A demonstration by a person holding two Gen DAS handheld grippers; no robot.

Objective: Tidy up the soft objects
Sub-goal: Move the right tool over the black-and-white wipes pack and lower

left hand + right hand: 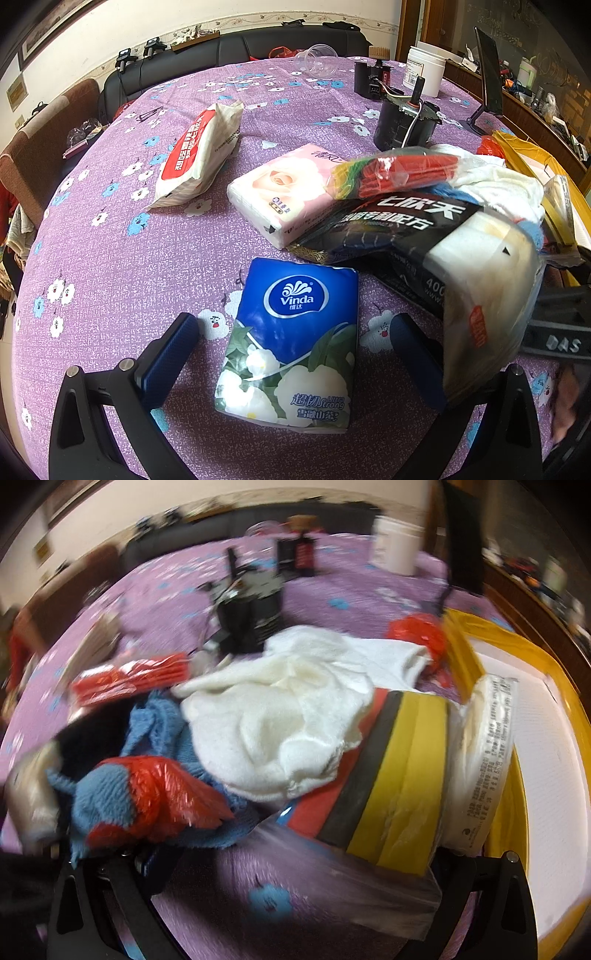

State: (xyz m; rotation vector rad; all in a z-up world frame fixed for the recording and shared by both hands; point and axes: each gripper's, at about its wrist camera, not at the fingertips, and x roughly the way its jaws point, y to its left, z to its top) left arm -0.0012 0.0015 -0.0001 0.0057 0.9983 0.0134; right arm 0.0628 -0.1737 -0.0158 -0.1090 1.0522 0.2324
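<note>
Vinda pack (291, 343) sits between your wide-open left gripper (295, 354), ungrabbed; right gripper's (295, 849) grip I can't tell (blurry); soft pile (273, 716) mostly unsorted

Purple flowered cloth under bright packs

The counter (110, 277) cloth is purple with white and blue flowers. One tissue pack (291, 343) is blue with white blossoms, another (280, 192) pink with a rose, a wipes pack (195, 155) white and red. The towel (280, 716) is white, the knit (99, 797) blue, the box (495, 657) rim yellow.
</note>
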